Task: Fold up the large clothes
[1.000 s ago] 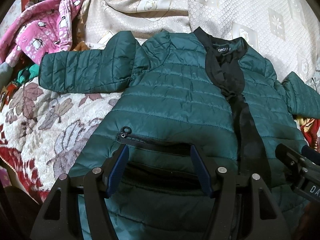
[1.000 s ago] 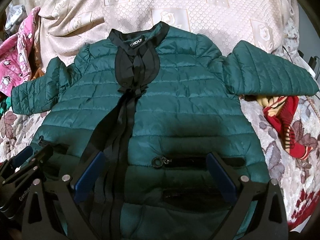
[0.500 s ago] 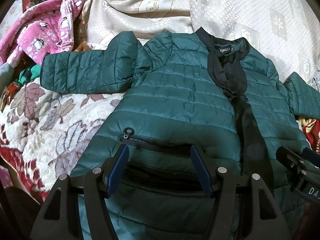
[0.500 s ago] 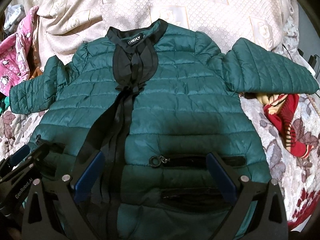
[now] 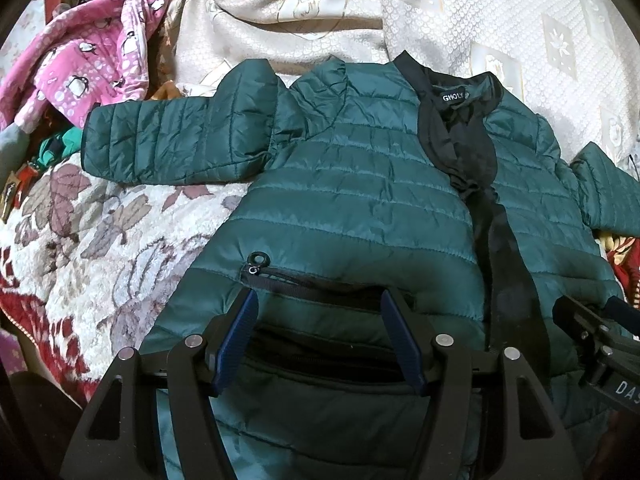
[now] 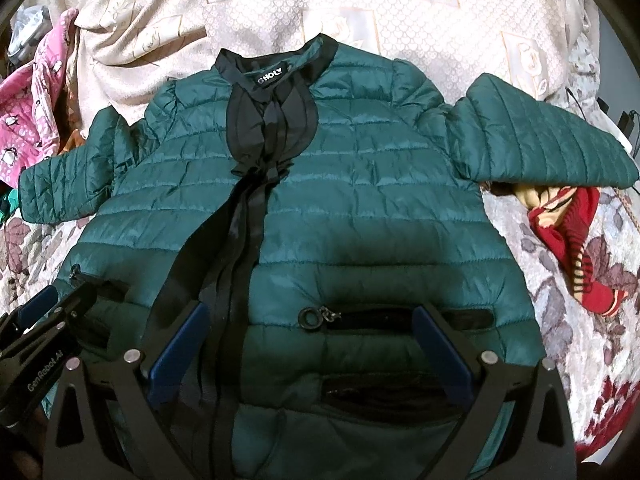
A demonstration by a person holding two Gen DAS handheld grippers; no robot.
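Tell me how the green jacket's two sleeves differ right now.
The left sleeve lies against the pink penguin fabric; the right sleeve lies over a red knitted garment. The left sleeve bunches in a puffy fold at the shoulder; the right sleeve runs out straighter. Both are green quilted, spread outward from the jacket, and touched by neither hand-held gripper.

We read "GHOLY" in white on the black neck label of the green jacket, "GenRobot AI" along the left gripper body at the near left, and cut-off letters "DAS" on the right gripper body at the near right.
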